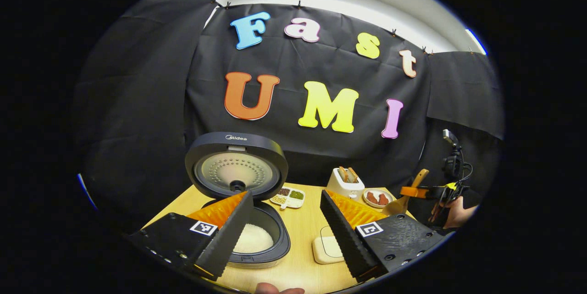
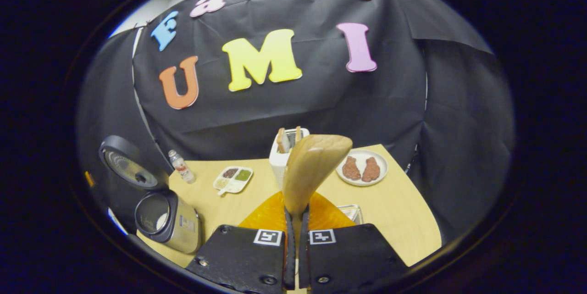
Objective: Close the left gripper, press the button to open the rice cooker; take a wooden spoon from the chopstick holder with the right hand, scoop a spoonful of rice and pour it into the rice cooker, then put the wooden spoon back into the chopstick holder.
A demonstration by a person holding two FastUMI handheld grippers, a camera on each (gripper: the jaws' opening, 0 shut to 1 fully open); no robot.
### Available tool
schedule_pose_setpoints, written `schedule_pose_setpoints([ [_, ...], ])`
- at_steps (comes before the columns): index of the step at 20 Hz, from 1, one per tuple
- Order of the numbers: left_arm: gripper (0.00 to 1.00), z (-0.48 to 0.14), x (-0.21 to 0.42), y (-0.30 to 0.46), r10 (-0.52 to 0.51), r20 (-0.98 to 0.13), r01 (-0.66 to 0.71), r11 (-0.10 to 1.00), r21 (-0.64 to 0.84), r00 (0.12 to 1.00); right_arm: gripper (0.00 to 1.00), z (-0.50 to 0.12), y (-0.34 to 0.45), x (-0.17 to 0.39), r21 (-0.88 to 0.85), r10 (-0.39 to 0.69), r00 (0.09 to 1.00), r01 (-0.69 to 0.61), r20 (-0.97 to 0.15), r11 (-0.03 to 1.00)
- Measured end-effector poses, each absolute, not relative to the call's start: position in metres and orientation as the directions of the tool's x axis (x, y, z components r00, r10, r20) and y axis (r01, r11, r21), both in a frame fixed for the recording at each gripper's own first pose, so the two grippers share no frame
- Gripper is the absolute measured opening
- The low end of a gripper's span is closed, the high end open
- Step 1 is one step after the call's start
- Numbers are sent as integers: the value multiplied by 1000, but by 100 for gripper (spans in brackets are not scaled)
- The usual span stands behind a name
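So the rice cooker is sitting on the wooden counter with its lid flipped all the way up. It's a dark, rounded thing; the lid's underside is a pale metal plate dotted with little holes and a dark knob near the bottom edge. You can see white rice down in the inner pot. From the right gripper view the cooker shows a silvery front panel and sits off at the counter's left end.

The left claw is hanging wide open just in front of the cooker, one finger overlapping the pot's rim in the picture, nothing between the fingers.

The right claw is clenched on the wooden spoon, fingers nearly together on the handle with the light-coloured wood rising up and widening at the top. In the left gripper view that same claw is over at the counter's right edge, spoon tilted with the bowl down.

Other stuff on the counter: a white toaster with bread in it, a plate with two brownish pieces, a divided dish of beans, a small bottle
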State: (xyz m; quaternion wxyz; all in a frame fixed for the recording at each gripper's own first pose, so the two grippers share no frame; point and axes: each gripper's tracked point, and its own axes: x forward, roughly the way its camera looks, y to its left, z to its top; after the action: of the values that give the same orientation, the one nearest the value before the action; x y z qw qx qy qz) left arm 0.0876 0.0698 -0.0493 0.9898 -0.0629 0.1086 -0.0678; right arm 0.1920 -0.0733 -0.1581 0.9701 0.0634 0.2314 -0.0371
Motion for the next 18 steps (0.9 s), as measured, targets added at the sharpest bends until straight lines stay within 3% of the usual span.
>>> schedule_pose_setpoints([
  [6,95,-59,64,85,-150,-233,118,982,-147,961,11,-243,-31,183,-23,-78,838,77,-540,997],
  [13,94,-71,36,114,-126,-285,91,987,-131,950,8,-297,-22,186,-262,-184,838,51,-513,964],
  [16,95,-73,29,124,-91,-303,50,989,-142,949,8,-306,-5,181,-251,-161,848,34,-505,967],
  [18,95,-74,29,124,-80,-315,32,987,-154,946,8,-315,22,177,-150,-72,839,-11,-539,989],
])
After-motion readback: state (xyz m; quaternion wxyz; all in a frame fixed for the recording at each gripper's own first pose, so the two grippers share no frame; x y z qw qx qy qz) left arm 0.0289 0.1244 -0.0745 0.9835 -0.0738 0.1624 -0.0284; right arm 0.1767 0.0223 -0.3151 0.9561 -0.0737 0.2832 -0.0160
